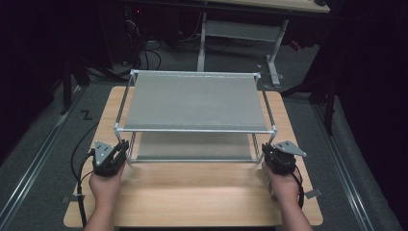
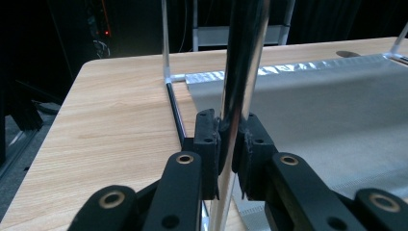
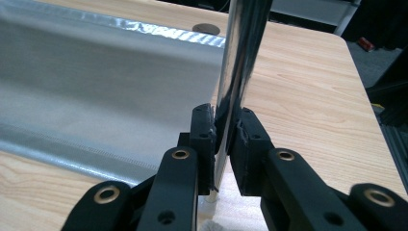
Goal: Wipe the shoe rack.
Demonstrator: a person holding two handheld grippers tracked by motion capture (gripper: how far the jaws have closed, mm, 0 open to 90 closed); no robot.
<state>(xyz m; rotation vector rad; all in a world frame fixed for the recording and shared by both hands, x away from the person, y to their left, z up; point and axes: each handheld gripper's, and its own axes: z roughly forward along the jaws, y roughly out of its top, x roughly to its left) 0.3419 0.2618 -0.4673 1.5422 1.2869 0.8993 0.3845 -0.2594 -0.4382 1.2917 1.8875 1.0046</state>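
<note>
A two-tier rack (image 1: 195, 103) with grey fabric shelves and shiny metal tube legs stands on the wooden table (image 1: 192, 192). My left gripper (image 1: 121, 148) is shut on the rack's front left leg (image 2: 238, 86); its black pads press the tube from both sides, low down. My right gripper (image 1: 267, 150) is shut on the front right leg (image 3: 238, 67) in the same way. In each gripper view, the lower fabric shelf (image 2: 327, 115) (image 3: 96, 86) stretches away behind the held leg. A hand holds each gripper from the table's near side.
The table's front half (image 1: 192, 192) is bare wood. Beyond the table stands a white desk frame (image 1: 240, 33) with cables on the dark floor. A metal rail (image 1: 29, 173) runs along the floor at the left.
</note>
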